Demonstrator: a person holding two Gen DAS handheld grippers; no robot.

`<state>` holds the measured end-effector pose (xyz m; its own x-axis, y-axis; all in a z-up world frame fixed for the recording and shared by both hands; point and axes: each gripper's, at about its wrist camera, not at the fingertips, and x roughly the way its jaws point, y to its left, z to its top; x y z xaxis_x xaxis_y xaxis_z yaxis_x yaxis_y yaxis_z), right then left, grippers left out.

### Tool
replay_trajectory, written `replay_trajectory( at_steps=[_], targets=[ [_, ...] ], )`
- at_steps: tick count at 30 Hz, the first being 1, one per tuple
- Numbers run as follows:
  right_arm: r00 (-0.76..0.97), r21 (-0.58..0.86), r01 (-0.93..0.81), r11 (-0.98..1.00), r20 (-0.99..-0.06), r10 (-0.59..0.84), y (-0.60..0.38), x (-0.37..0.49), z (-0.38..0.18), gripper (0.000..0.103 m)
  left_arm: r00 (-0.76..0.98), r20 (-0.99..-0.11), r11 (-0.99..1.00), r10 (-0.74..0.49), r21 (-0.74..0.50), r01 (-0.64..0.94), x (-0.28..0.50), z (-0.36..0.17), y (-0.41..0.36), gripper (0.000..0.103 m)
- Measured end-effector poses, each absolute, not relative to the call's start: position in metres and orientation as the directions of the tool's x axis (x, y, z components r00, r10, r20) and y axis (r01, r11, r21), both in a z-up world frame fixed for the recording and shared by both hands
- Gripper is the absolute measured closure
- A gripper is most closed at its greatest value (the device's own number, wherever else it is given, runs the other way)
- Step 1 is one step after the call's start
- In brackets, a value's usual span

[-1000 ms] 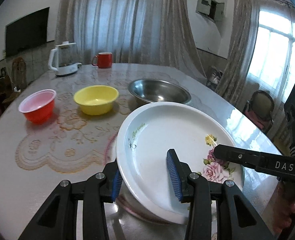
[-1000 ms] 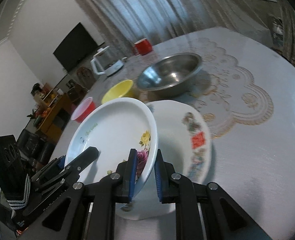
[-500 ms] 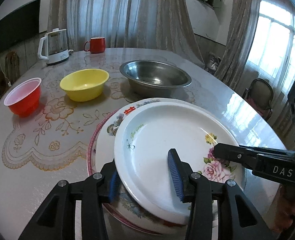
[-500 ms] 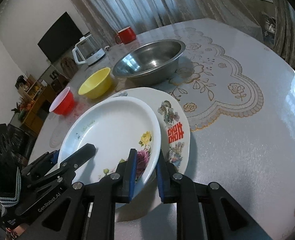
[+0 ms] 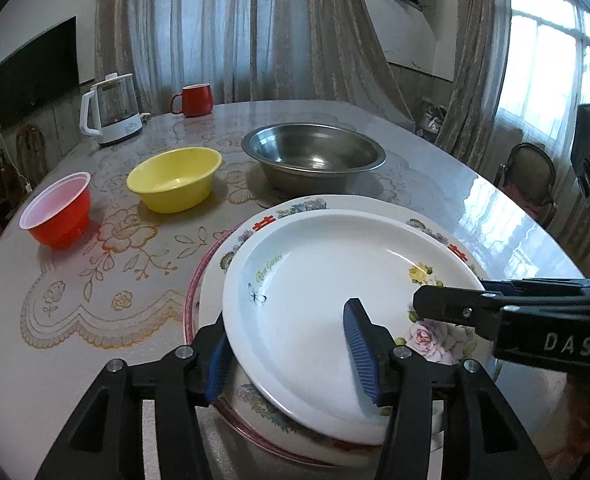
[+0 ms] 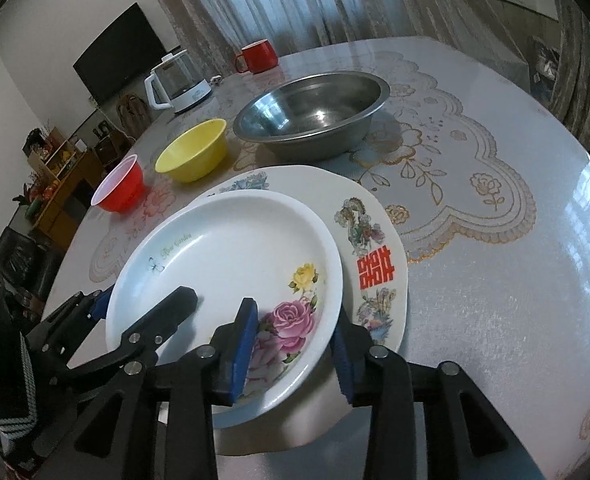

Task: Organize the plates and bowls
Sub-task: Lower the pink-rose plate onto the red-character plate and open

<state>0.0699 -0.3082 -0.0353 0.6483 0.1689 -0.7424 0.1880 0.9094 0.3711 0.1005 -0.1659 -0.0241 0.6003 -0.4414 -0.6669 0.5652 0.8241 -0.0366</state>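
A: Where does the white rose plate [image 5: 315, 304] sit against the jaws?

B: Its near rim runs between both pairs. In the left wrist view the left gripper [image 5: 291, 354] straddles the near left edge, one blue pad under the rim and the other standing over the plate's inside, with a clear gap around the rim. In the right wrist view the right gripper [image 6: 295, 354] straddles the near right edge by the pink rose, one pad inside the dish and one outside below the rim; neither presses on it.

A: So the jaws are loose?

B: Both pairs are opening, about half wide on the left and narrower on the right, with the rim between them but not clamped.

A: And the plate itself?

B: It lies on the patterned plate [image 6: 375, 248] with the red character, which rests on a red-rimmed plate [image 5: 193, 292] at the near side of the desk [image 6: 495, 320]. Farther off stand the steel bowl [image 5: 315, 156], the yellow bowl [image 5: 175, 184] left of it and the red bowl [image 5: 57, 216] at far left, with a kettle [image 5: 113, 108] and a red mug [image 5: 193, 100] at the far edge.

A: What differs from a second ago?

B: Then the white plate was tilted and held up, pinched tight by the right jaws. Now it lies flatter on the stack, and both pairs have widened.
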Motion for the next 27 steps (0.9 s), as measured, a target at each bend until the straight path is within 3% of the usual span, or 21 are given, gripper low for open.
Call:
replay_trajectory(
  at_steps=[19,27],
  targets=[
    [0.574,0.349,0.231,0.908,-0.803,0.162,-0.313,0.079,-0.027,0.068,0.447,-0.817,0.827,-0.363,-0.061,0.559,0.123,-0.015,-0.182,0.04],
    [0.598,0.342,0.247,0.907,-0.79,0.135,-0.322,0.07,-0.018,0.067,0.47,-0.831,0.787,-0.297,0.066,0.613,0.107,-0.023,-0.201,0.018]
  ],
)
